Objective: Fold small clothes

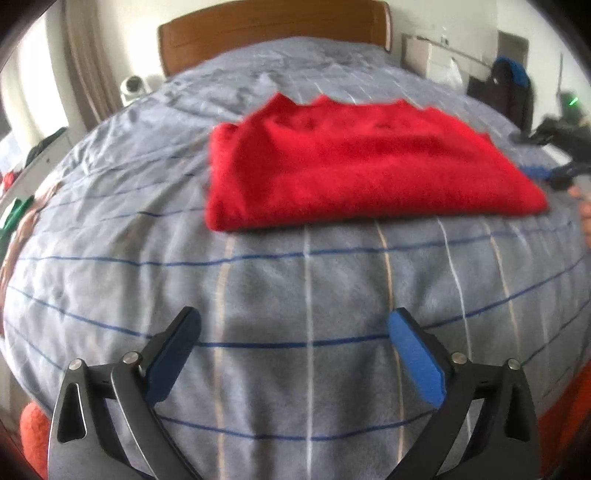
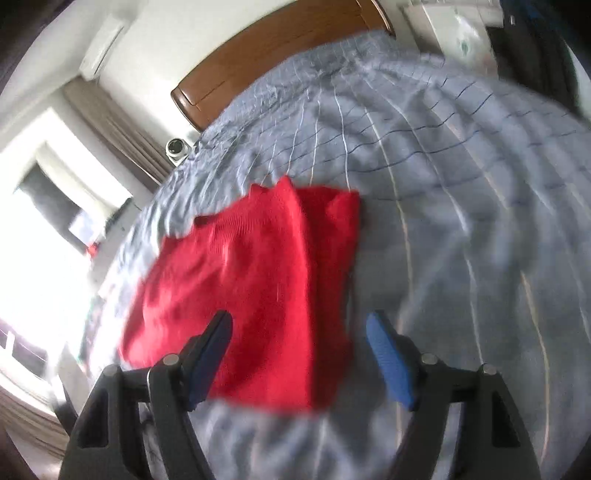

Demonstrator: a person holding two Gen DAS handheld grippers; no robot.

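A grey quilt (image 1: pixel 295 280) with blue and white lines is spread across most of both views. A brown headboard (image 1: pixel 273 33) is seen at the top of the frame. A white camera (image 1: pixel 131 88) is placed at upper left, beside beige curtains (image 2: pixel 122 136). Dark bags (image 1: pixel 509 88) are seen at upper right.

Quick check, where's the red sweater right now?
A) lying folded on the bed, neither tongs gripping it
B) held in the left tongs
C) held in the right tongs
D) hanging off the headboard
A: the red sweater lies folded flat on the striped blanket, and both the left tongs and the right tongs stand open with nothing pinched between their pads.
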